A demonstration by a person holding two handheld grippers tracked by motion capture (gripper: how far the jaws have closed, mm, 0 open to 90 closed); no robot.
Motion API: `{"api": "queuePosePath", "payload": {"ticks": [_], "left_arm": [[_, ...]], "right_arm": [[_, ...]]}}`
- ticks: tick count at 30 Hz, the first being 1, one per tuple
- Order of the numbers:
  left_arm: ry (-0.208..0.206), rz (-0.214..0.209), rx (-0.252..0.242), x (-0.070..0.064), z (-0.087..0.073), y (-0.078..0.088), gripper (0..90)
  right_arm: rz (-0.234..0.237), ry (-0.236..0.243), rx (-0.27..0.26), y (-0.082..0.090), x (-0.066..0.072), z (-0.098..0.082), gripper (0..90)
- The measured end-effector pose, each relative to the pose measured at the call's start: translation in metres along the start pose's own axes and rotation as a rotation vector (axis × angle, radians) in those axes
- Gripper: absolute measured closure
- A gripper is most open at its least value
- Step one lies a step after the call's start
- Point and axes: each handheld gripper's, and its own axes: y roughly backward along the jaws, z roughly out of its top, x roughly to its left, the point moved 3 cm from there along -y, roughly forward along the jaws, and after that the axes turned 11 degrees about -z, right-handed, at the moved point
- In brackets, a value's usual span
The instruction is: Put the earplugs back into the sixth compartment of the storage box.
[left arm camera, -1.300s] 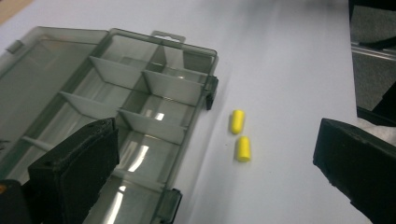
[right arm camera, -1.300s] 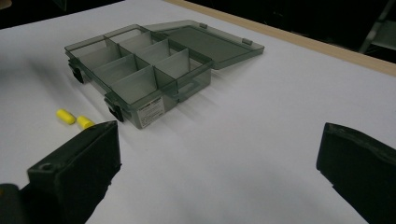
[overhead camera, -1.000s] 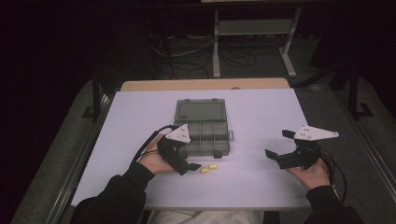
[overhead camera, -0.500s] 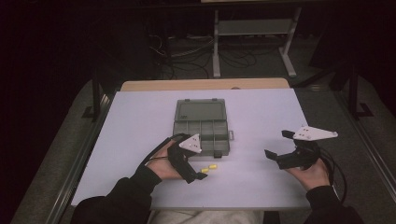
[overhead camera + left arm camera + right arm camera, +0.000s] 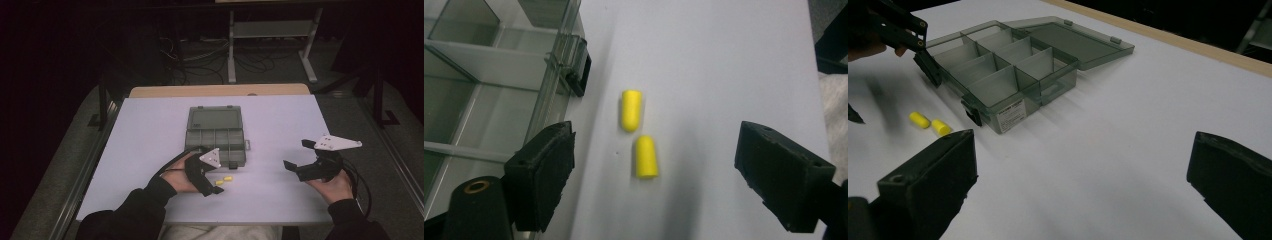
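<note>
A smoke-grey compartment box (image 5: 216, 134) lies open on the white table (image 5: 280, 115), its lid folded flat on the far side. Just off its near edge, beside a black latch (image 5: 578, 75), lie two yellow foam earplugs (image 5: 639, 132), close together but not touching. The left gripper (image 5: 654, 175) hangs over them with jaws spread wide, an earplug between the pads, nothing grasped; its left pad overlaps the box's wall and hides part of it. From above, the gripper's body covers the box's near-left corner. The right gripper (image 5: 300, 159) sits well right of the box, jaws released and empty; its cable (image 5: 359, 182) runs off the table edge.
</note>
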Motion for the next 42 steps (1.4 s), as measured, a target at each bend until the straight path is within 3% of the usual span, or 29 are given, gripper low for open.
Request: {"api": "queuePosePath", "payload": {"ticks": [5,17,18,20,26,34,42], "left_arm": [[-0.001,-0.004,0.015,0.002,-0.002,-0.002,23.3],[-0.014,-0.027,0.058,0.006,-0.005,-0.010,48.4],[-0.020,-0.007,0.062,0.007,-0.005,-0.011,55.0],[-0.022,-0.006,0.062,0.007,-0.005,-0.011,63.7],[-0.031,-0.003,0.070,0.007,-0.005,-0.012,79.0],[-0.028,-0.015,0.077,0.007,-0.001,-0.006,82.0],[-0.037,0.005,0.043,0.011,0.012,0.021,82.2]], "right_arm": [[0.002,0.000,0.001,0.000,0.000,0.000,0.0],[0.009,-0.002,0.003,0.000,0.000,0.000,0.0],[0.009,-0.003,0.003,0.000,0.000,0.000,0.0],[0.009,-0.001,0.004,0.000,0.000,0.000,0.0],[0.008,-0.002,0.004,0.000,0.000,0.000,0.0],[0.008,-0.003,0.003,0.000,0.000,0.000,0.0],[0.008,-0.004,0.001,0.000,-0.001,0.000,0.0]]}}
